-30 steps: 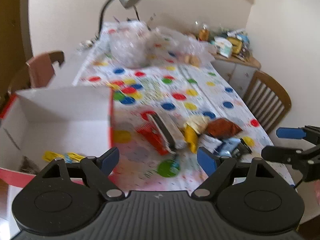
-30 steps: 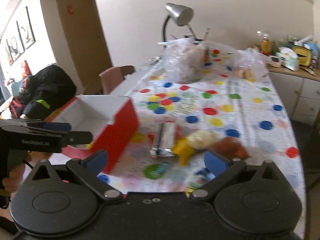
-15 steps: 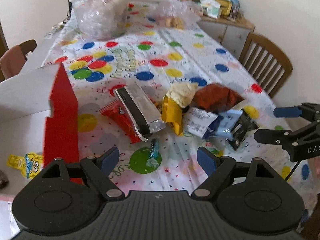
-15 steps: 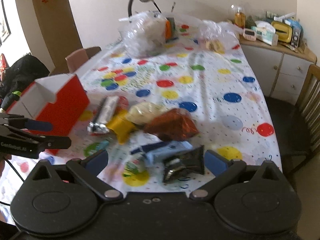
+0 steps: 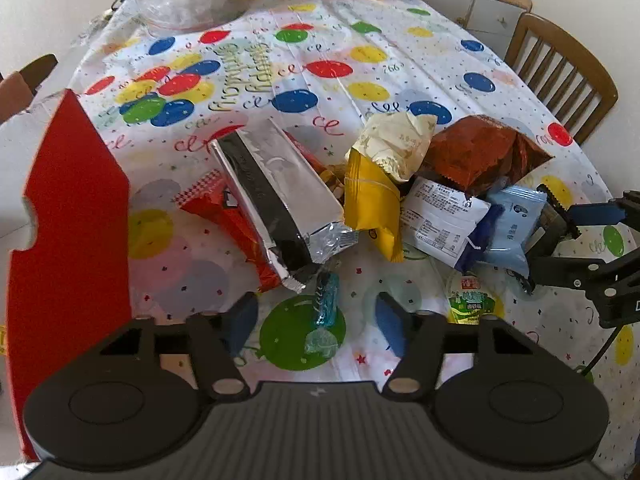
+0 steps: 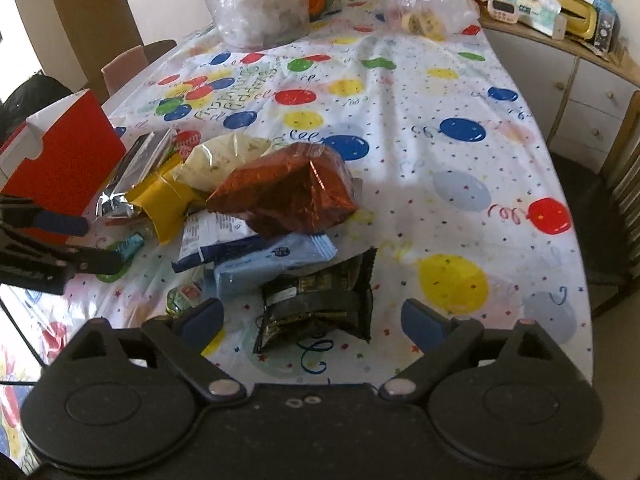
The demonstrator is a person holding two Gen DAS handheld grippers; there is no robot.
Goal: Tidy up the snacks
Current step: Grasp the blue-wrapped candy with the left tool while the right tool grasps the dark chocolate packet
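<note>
A heap of snack packets lies on the balloon-print tablecloth [image 5: 360, 64]: a silver-and-black packet [image 5: 272, 192], a yellow one [image 5: 372, 200], a brown foil bag [image 6: 288, 192] and a light blue packet [image 6: 272, 264]. Left of the heap stands a red box [image 5: 68, 220] with its top open. My left gripper [image 5: 316, 320] is low over a small teal candy [image 5: 326, 304]; its jaws are closing around it, with the pads clear of it. My right gripper [image 6: 312, 318] straddles a black packet [image 6: 320, 300]. Its jaws are wide, closing slightly, and not touching the packet.
Clear plastic bags [image 6: 264, 4] sit at the table's far end. A wooden chair [image 5: 560, 68] stands on the right side and a sideboard [image 6: 560, 40] loaded with clutter behind it. A green jelly cup [image 5: 470, 300] lies near the table's front edge.
Both grippers have sunk and tilted down towards the snack heap, which now fills the views. The left jaws have narrowed around the teal candy. The right jaws have narrowed a little.
</note>
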